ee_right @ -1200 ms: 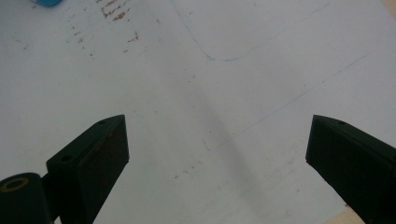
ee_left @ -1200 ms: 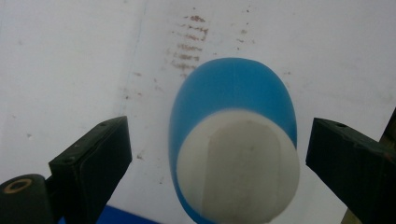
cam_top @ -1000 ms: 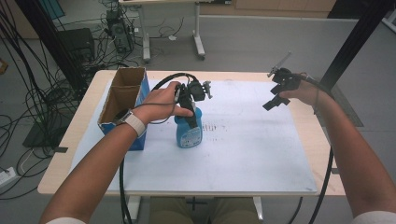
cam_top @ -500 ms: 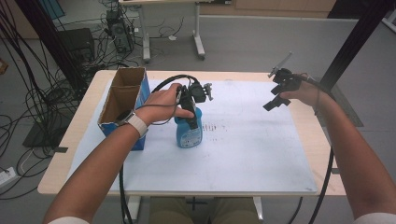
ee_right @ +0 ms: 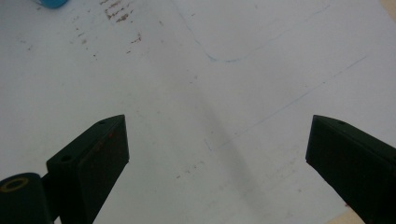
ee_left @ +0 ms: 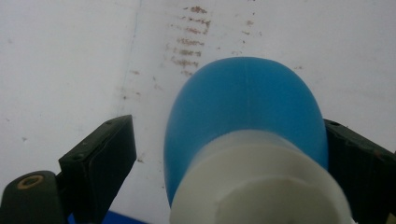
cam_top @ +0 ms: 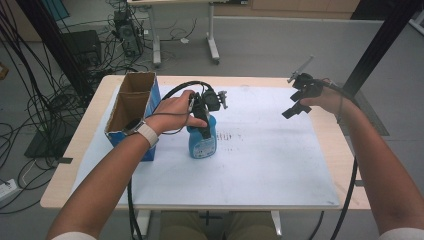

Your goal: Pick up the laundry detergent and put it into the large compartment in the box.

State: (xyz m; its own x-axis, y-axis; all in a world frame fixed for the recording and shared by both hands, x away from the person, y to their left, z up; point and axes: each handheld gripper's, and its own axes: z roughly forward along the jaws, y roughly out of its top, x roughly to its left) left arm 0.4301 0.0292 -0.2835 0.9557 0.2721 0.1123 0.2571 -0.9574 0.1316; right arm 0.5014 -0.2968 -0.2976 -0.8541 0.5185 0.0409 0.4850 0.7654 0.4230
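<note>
Blue bottle [cam_top: 202, 141] stands upright on the white sheet [cam_top: 260, 165] that covers the table, just right of the open cardboard box [cam_top: 131, 107]. In the left gripper view the bottle [ee_left: 243, 107] shows from above: white neck near the camera, blue shoulder below it.

Left gripper [cam_top: 202, 117] comes down over the bottle's top, jaws either side of the neck. Jaws have just been closing, bottle between them. In the left gripper view the right jaw lies against the blue body or very near it; the left jaw stands off with a strip of sheet showing between. Not yet clamped, by the look of it.

Right gripper [cam_top: 295, 107] is held above the far right of the sheet, well apart from the bottle, jaws wide apart with nothing between them; its own view shows bare marked sheet [ee_right: 210, 93] below.

Step in hand, as judged: taking hold of the bottle at its neck. Next move calls for closing the remaining gap evenly so the bottle does not tip or skid, then lifting; the box beside it looks a likely destination, though that is a guess
</note>
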